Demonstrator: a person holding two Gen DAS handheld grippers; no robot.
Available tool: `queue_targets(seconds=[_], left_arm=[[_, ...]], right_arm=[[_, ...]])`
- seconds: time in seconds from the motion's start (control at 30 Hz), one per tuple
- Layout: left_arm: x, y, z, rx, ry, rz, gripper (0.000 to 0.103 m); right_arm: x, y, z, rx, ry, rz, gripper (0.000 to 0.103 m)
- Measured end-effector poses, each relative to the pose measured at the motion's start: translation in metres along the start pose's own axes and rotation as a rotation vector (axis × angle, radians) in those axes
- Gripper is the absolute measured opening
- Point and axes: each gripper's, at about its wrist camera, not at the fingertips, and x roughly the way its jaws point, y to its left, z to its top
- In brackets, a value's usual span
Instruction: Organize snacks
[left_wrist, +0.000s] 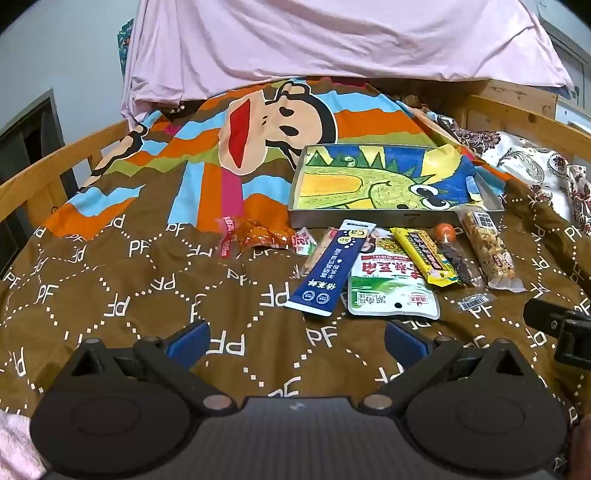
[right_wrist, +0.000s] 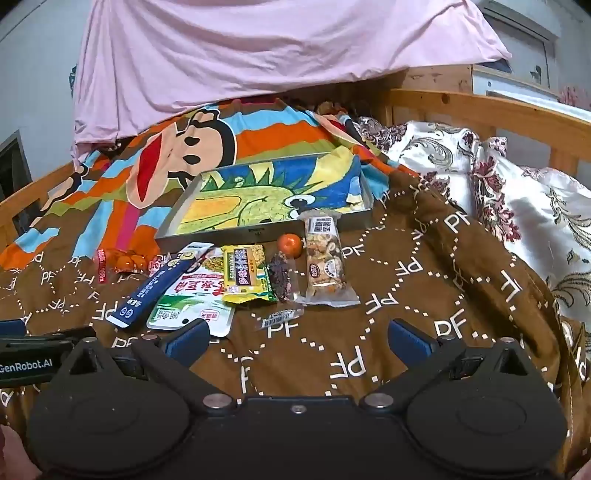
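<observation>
Brown monkey-print bedspread (left_wrist: 147, 288), pink sheet (left_wrist: 332, 37), floral pillow (right_wrist: 498, 192), wooden bedrail (left_wrist: 44, 173).

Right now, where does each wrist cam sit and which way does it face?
Left wrist: on the open left gripper, tilted down across the brown PF-print quilt at the snack row; right gripper at the right edge.
Right wrist: on the open right gripper, same tilt; left gripper at the left edge.
Shared: dinosaur-lined metal tray, long blue sachet.
</observation>
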Motion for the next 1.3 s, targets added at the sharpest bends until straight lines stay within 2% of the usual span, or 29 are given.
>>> queue_targets(seconds=[1.3], left_arm=[[0.0021,-0.0004,-0.0028,0.004,0.007,0.002,0.102]], right_arm=[[0.0052,-0.0045,-0.0027,0.031,0.041,0.009,0.102]])
